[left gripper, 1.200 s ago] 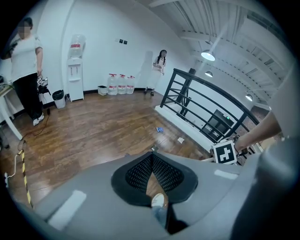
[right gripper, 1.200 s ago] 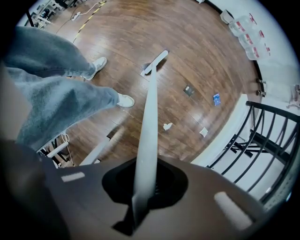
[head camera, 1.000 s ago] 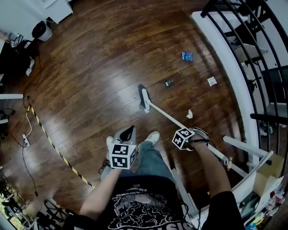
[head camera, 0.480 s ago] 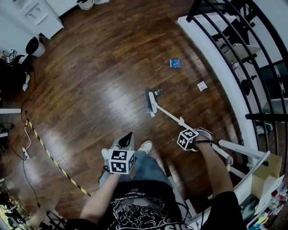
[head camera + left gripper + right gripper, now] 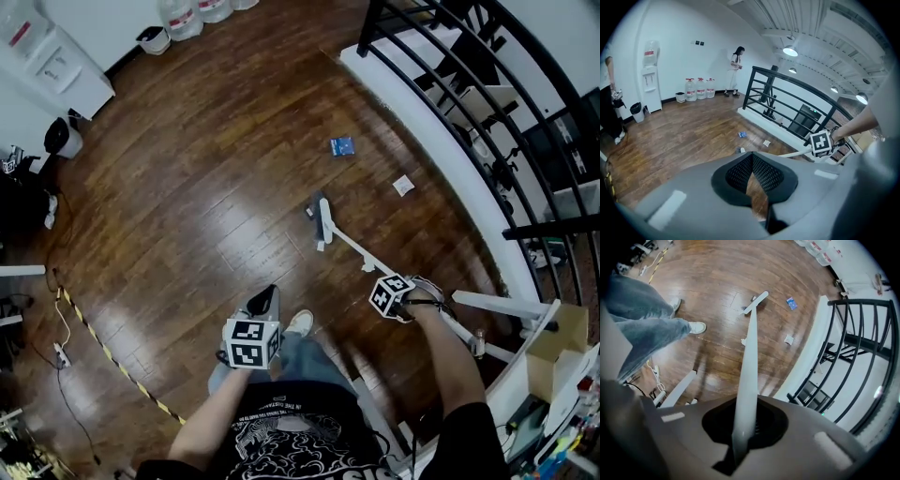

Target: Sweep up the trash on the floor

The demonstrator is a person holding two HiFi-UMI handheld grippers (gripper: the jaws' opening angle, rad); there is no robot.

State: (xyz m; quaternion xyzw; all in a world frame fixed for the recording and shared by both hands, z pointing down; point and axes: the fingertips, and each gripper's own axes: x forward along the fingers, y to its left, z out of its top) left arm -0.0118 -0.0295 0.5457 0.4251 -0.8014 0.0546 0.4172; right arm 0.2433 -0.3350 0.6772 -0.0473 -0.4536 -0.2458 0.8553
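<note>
My right gripper [image 5: 394, 292] [image 5: 745, 427] is shut on the white handle of a broom [image 5: 749, 362]. The broom head [image 5: 323, 217] rests on the wooden floor beside a small dark packet [image 5: 309, 208]. Farther out lie a blue packet [image 5: 342, 145] [image 5: 791, 303] and a white paper scrap [image 5: 403, 186] [image 5: 789, 339]. A small white crumple [image 5: 320, 246] lies just behind the broom head, another [image 5: 367, 268] by the handle. My left gripper [image 5: 267, 295] [image 5: 751, 157] hangs in front of the person's legs, shut with nothing in it.
A black railing [image 5: 469, 84] on a white ledge [image 5: 441, 159] bounds the floor on the right. A yellow-black striped cable [image 5: 103, 352] crosses the floor at left. Water bottles [image 5: 192, 14] and a bin [image 5: 152, 39] stand by the far wall. A cardboard box [image 5: 558, 352] sits at right.
The person has stepped forward. The broom head has slid right across the floor and now sits against the dark packet. The left gripper kept its place by the legs.
</note>
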